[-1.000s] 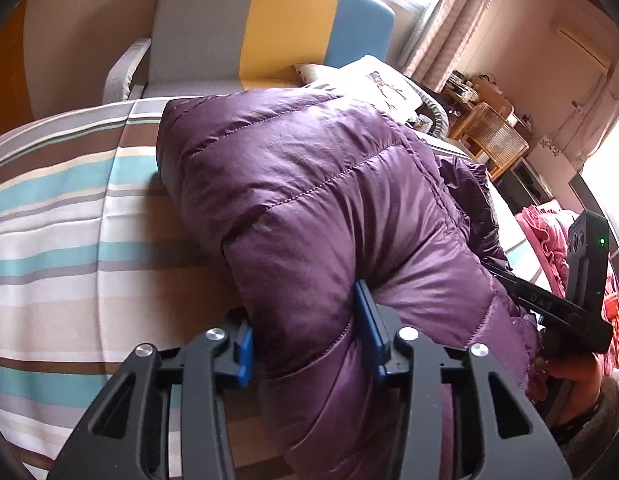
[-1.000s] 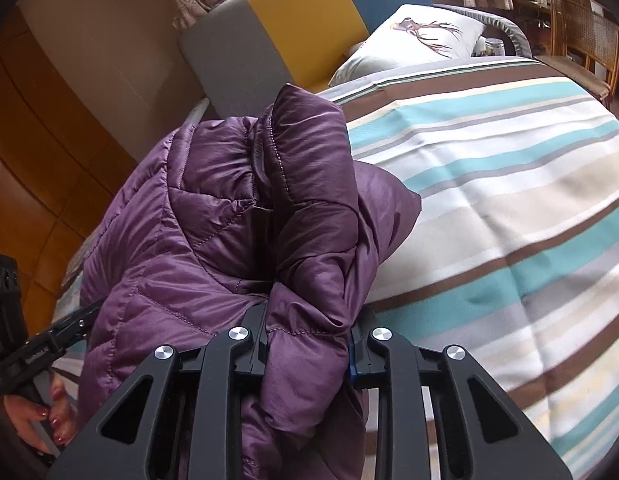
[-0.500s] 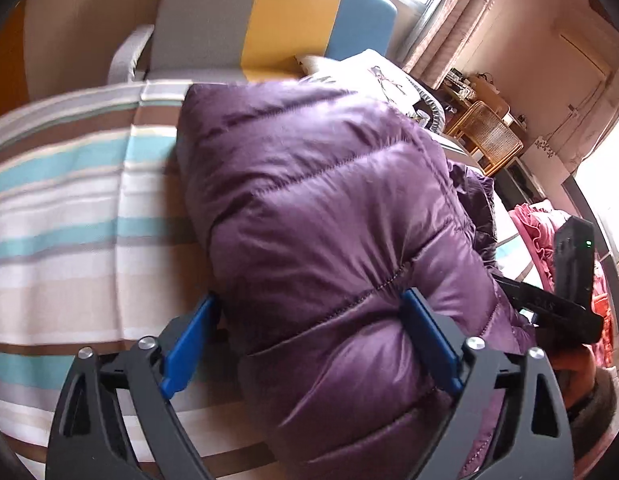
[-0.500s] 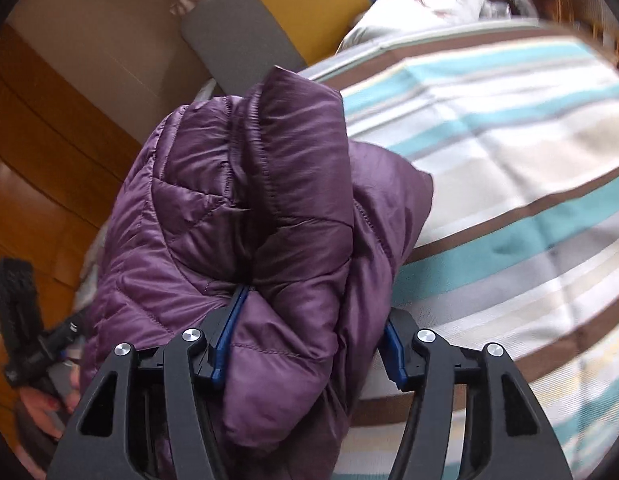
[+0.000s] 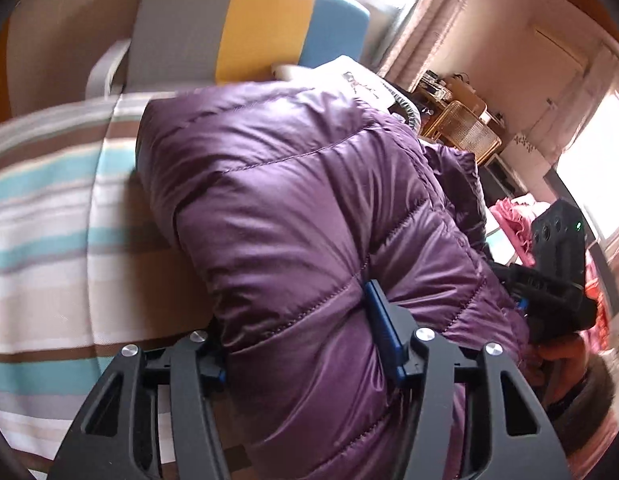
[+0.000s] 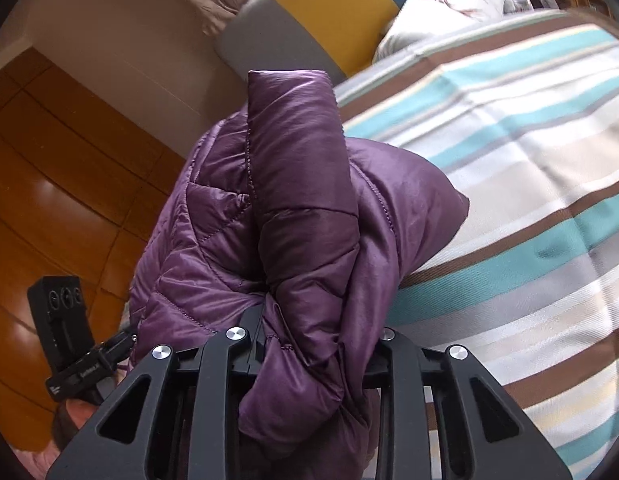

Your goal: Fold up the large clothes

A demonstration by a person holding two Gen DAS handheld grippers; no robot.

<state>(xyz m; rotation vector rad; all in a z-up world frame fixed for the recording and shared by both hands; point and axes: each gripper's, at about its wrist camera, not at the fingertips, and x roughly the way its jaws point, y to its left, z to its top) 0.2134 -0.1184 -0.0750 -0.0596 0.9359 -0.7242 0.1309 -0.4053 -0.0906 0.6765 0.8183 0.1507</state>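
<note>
Striped bedding covers the bed [image 5: 49, 216], giving a soft place for folding. On it lies the bulky purple jacket [image 5: 293, 216], bunched into a thick bundle. Each side is gripped so the padding can't spring open: the left gripper [image 5: 301, 344] and right gripper [image 6: 317, 344] are both closing their fingers on folds of it.

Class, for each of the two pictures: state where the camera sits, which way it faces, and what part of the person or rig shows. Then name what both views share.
Left wrist: on the left gripper, facing down along closing fingers onto the purple jacket; the right gripper shows.
Right wrist: on the right gripper, jaws closing on jacket; the left gripper shows.
Shared: jacket, striped bedspread, pillow.
</note>
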